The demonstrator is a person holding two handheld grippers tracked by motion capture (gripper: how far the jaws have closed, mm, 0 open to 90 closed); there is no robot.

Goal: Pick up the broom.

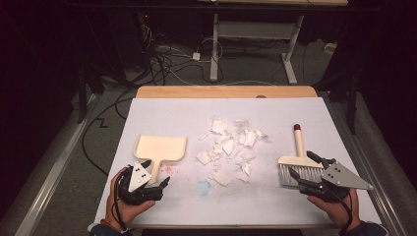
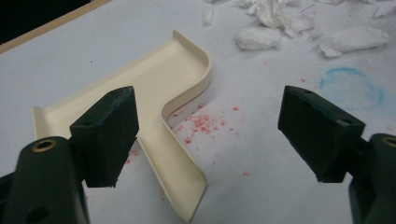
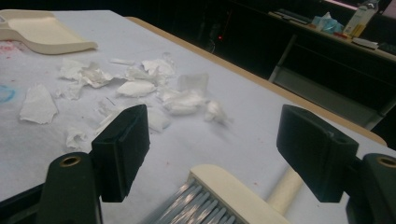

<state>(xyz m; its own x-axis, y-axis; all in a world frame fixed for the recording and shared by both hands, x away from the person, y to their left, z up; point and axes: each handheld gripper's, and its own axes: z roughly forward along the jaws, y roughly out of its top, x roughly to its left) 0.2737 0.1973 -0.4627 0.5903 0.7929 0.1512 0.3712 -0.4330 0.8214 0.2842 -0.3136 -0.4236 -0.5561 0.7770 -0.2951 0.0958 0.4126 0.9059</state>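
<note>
A cream dustpan (image 1: 161, 147) lies on the left of the sheet with its handle (image 2: 175, 163) towards me. My left gripper (image 1: 156, 173) stands open around that handle's end; in the left gripper view (image 2: 212, 130) the handle runs close to the left jaw and neither pad presses on it. On the right lies a hand brush (image 1: 300, 164) with a cream head, grey bristles and a red-tipped handle. My right gripper (image 1: 305, 166) is open astride the brush head (image 3: 233, 193), with its jaws (image 3: 215, 144) wide and off the head. Torn white paper scraps (image 1: 228, 147) are scattered between pan and brush.
A pale sheet (image 1: 275, 196) covers the wooden table (image 1: 226, 91). A blue chalk ring (image 1: 203, 187) and red specks (image 2: 201, 123) mark the sheet near the pan. Beyond the far edge, cables and desk legs (image 1: 214, 49) stand on the floor.
</note>
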